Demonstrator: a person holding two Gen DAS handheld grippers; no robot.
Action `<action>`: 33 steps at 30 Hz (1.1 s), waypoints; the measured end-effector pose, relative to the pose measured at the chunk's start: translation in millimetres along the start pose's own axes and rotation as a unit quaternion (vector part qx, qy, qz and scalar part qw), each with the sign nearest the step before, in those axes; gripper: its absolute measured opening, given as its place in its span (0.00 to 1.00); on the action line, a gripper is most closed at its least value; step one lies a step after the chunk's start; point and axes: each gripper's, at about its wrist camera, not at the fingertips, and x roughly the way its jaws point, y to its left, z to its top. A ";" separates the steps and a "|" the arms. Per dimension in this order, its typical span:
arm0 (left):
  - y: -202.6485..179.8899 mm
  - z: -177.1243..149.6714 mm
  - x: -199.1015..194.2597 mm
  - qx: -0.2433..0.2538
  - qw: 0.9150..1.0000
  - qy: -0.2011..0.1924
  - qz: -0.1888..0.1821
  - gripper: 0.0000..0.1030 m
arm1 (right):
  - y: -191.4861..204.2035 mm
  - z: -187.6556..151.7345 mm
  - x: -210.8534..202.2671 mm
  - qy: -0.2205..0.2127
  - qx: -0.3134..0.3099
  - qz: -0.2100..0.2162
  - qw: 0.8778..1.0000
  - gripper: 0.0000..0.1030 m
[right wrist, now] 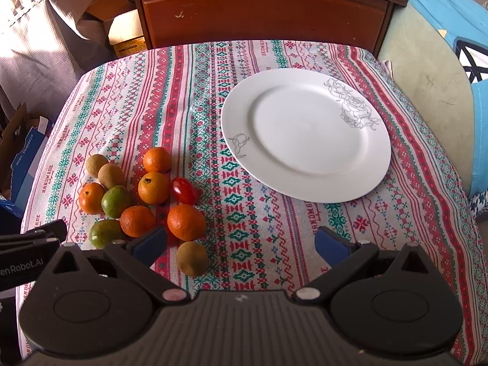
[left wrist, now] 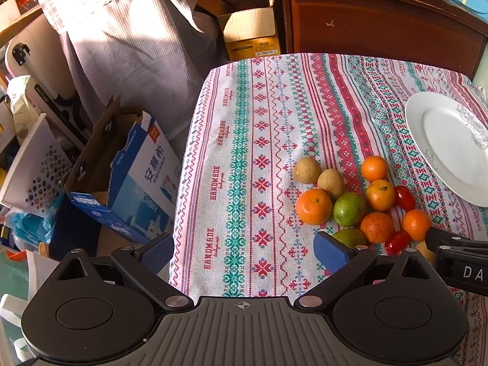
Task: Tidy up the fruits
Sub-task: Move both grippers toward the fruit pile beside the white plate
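Both grippers hang spread and empty: left gripper [left wrist: 244,251], right gripper [right wrist: 241,244]. The fruit pile [right wrist: 143,195] sits lower left, just beside the bare plate [right wrist: 305,183]. Mandarins look light, soft-skinned (probably squashable); pinch one [right wrist: 186,222] gently across its middle.

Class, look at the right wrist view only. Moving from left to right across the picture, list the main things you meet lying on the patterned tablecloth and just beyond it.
Blue carton → cluster of fruits → red cherry tomato → white plate → blue fabric at the far right.
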 end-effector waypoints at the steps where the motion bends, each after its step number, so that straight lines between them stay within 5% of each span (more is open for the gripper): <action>1: -0.6 -0.6 0.4 0.001 1.000 0.001 0.000 0.96 | 0.9 -0.7 -0.1 -0.001 -0.002 0.000 1.000 0.99; 33: 0.3 -3.8 3.1 0.007 1.000 0.008 -0.009 0.95 | 11.3 2.0 0.1 0.006 -0.022 -0.002 1.000 0.99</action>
